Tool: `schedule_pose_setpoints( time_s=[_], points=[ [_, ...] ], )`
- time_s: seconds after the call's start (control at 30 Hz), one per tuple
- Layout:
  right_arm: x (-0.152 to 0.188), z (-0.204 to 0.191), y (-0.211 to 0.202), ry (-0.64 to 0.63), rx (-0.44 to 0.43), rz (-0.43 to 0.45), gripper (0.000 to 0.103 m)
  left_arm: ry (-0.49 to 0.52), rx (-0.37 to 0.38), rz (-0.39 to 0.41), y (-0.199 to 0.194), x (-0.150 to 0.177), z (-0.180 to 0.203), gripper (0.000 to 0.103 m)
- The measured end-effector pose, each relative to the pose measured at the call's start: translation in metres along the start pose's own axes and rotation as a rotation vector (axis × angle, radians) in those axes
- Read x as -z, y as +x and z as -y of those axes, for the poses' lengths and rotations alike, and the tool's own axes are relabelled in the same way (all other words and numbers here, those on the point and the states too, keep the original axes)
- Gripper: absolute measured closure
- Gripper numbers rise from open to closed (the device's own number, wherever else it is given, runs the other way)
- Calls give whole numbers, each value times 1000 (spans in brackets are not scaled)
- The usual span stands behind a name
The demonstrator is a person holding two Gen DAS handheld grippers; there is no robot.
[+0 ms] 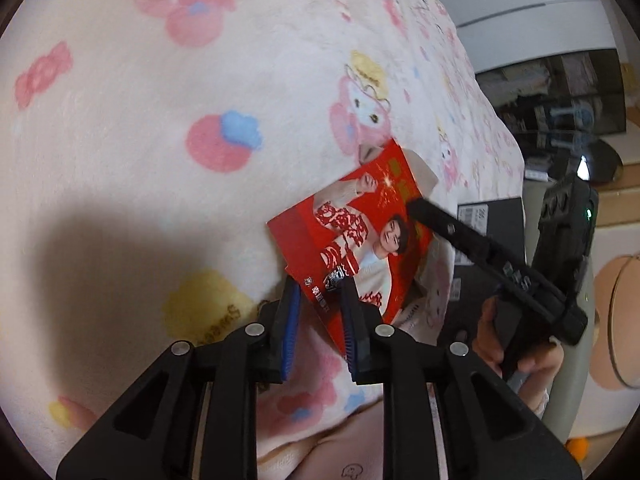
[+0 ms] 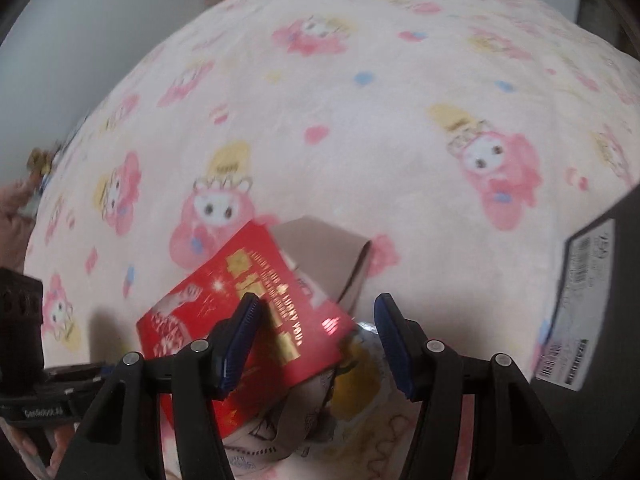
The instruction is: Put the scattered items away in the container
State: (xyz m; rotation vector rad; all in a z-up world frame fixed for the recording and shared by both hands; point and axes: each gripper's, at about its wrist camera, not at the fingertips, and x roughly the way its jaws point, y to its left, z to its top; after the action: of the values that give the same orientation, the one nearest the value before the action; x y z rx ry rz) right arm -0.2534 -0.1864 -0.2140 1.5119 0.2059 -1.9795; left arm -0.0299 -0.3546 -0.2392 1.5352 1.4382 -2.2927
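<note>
A red printed box (image 1: 360,232) with a man's picture and an open grey flap is held above the pink cartoon blanket (image 1: 160,120). My left gripper (image 1: 320,320) is shut on its near corner. The box also shows in the right wrist view (image 2: 256,320), tilted, flap (image 2: 324,252) open. My right gripper (image 2: 316,340) is open, its left finger (image 2: 240,336) over the box face, its right finger beside the box. In the left view the right gripper (image 1: 420,208) touches the box's far edge. A black container (image 2: 600,320) with a white label stands at the right.
The blanket covers a bed whose edge (image 1: 480,120) drops off at the right. The black container (image 1: 492,220) sits near that edge. A white appliance (image 1: 520,12) and dark shelving (image 1: 560,96) lie beyond. A printed pouch (image 2: 360,392) lies under the box.
</note>
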Motion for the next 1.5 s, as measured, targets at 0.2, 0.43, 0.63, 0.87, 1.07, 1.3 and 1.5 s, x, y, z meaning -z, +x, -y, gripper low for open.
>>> schedule_pose_setpoints(
  time_s=[0.2,0.43,0.63,0.87,1.07,1.3,1.5],
  points=[
    [23,-5,-10,6,-128,-87,45,-15,-26,88,-16,-24,-4,83],
    [21,-4,-20,4,-44,-18,46,-22,-79,66,-4,-15,-4,68],
    [21,-11,-14,-28,-120,-59,56,17,-78,70,-8,-10,17,68],
    [45,-11,-88,-19,-152,51,56,174,-106,116,-40,10,84,68],
    [61,14,-152,25,-162,169,56,312,-105,146,-50,22,146,68],
    [85,39,-162,82,-173,171,56,346,-145,127,-37,41,173,68],
    [105,39,-168,92,-206,169,56,369,-150,142,-53,66,182,68]
  ],
)
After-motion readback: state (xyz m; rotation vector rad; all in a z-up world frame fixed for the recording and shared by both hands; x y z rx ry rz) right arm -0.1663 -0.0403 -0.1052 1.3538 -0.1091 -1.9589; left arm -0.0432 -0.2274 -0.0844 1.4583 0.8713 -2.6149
